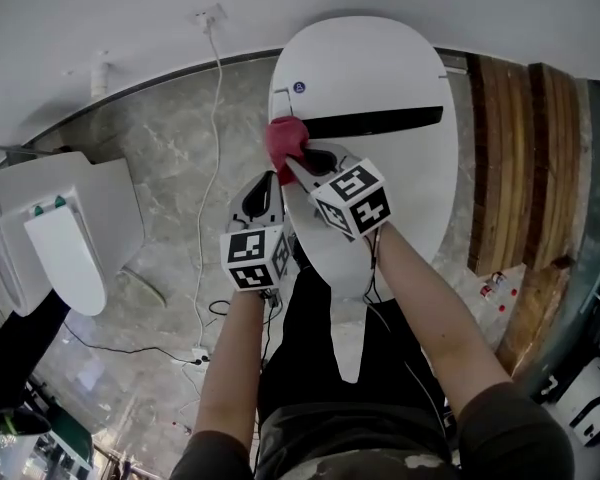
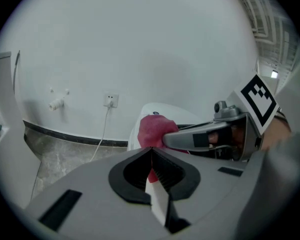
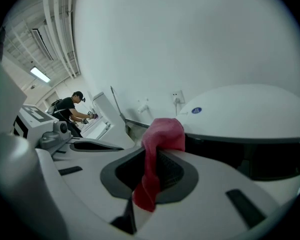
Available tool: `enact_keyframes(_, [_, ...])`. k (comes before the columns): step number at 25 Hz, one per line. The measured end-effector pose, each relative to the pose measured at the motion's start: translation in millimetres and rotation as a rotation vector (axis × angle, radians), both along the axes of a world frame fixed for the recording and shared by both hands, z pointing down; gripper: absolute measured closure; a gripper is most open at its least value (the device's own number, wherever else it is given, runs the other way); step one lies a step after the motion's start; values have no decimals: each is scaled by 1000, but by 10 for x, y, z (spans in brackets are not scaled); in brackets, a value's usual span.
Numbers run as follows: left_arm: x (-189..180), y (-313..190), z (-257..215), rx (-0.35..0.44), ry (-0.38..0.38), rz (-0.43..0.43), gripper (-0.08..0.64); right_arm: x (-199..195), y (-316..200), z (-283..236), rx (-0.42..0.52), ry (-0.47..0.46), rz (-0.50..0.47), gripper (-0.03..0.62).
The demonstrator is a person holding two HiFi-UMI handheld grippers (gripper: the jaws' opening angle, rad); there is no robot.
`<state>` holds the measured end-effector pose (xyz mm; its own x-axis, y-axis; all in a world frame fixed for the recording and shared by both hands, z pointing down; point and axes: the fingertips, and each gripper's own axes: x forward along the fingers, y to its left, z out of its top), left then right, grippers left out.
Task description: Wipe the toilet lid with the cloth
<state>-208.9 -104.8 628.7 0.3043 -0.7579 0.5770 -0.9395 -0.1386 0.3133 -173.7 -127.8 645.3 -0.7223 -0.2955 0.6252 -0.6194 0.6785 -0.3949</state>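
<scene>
Right gripper (image 1: 296,160): jaws clamped on red cloth (image 1: 285,138); bunch protrudes past tips, at left edge of toilet lid (image 1: 380,68). Left gripper (image 1: 272,180): jaws together, empty, just beside. Cloth judged light, soft, limp; mid-fold grip adequate. Lid likely hard, slippery.

Toilet lid (image 1: 380,68): broad white top bare ahead and to the right of the right gripper (image 1: 298,160). Left gripper (image 1: 265,186) sits just beside it at the lid's left edge; the cloth (image 1: 283,140) wad and the right gripper block its line forward. Wall (image 1: 130,18) close behind the lid. Cord (image 1: 217,88) hangs left of the toilet, trailing over open floor (image 1: 170,158). Second toilet (image 1: 70,218) well apart, left. Wooden planks (image 1: 520,158) near on the right.
</scene>
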Motion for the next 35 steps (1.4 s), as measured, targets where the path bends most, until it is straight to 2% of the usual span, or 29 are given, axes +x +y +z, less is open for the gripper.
enact_keyframes(4, [306,-6,-21,6,16,35,551,414,17,50,4,44,20,549])
enact_keyframes(8, [736,-5,-46,1,23,67,551,1046,-39,86,-8,63,98,549])
enact_keyframes(18, [2215,-54,-12,2,32,124,551,2961,-293,153,-25,90,259,549])
enact_keyframes(23, [2815,-59,-22,8,57,127,551,3626,-315,209,-36,101,297,549])
enact_keyframes(26, [3032,-15,-13,2,65,152,551,3815,-301,211,-38,107,319,549])
enact_keyframes(29, [3055,59,7,-5,61,162,551,3786,-206,148,-37,89,318,549])
enact_keyframes(32, [2868,142,12,-9,45,151,551,3516,-64,23,-23,63,278,549])
enact_keyframes(35, [2540,251,-18,-5,34,136,551,3054,107,-88,-8,49,223,549])
